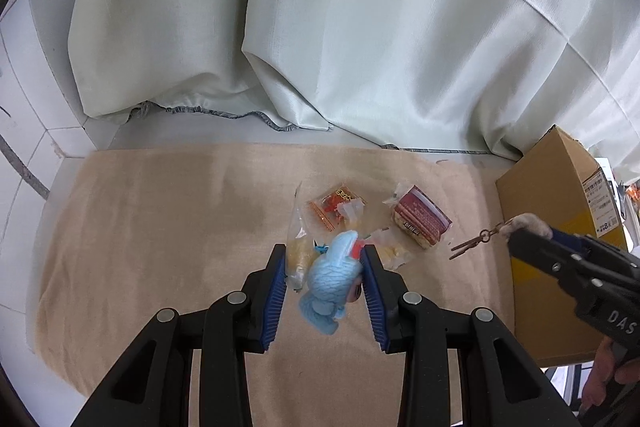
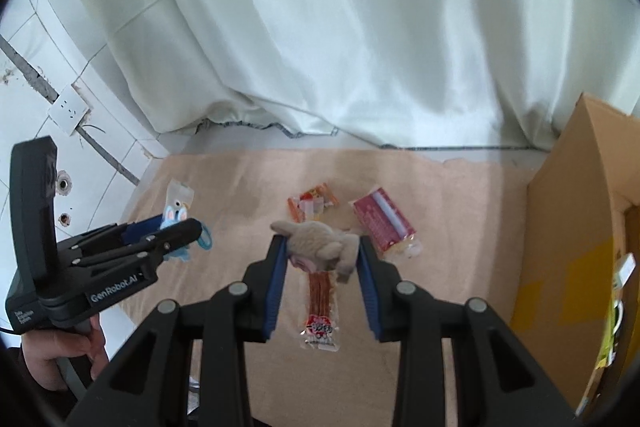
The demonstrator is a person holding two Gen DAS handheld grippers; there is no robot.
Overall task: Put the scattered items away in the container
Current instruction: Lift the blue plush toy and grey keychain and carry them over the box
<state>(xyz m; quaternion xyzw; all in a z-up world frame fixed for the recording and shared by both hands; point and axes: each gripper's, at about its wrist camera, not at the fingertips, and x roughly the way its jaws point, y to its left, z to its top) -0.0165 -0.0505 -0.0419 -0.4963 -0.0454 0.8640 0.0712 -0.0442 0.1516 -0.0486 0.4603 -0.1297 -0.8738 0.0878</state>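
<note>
My left gripper (image 1: 325,255) is shut on a light blue plush toy (image 1: 334,279) and holds it above the beige cloth (image 1: 160,219). It also shows in the right wrist view (image 2: 176,223). My right gripper (image 2: 320,247) is shut on a grey-beige plush keychain (image 2: 320,241); in the left wrist view (image 1: 524,225) its brown key ring (image 1: 474,242) dangles near the cardboard box (image 1: 560,211). On the cloth lie a dark red snack pack (image 1: 422,219), an orange snack packet (image 1: 336,209), a clear yellowish packet (image 1: 298,247) and a long red stick packet (image 2: 320,307).
The open cardboard box (image 2: 568,227) stands at the cloth's right edge, with things inside. A pale curtain (image 1: 360,27) hangs behind. White tiled wall (image 2: 52,75) with a socket (image 2: 68,111) is at the left.
</note>
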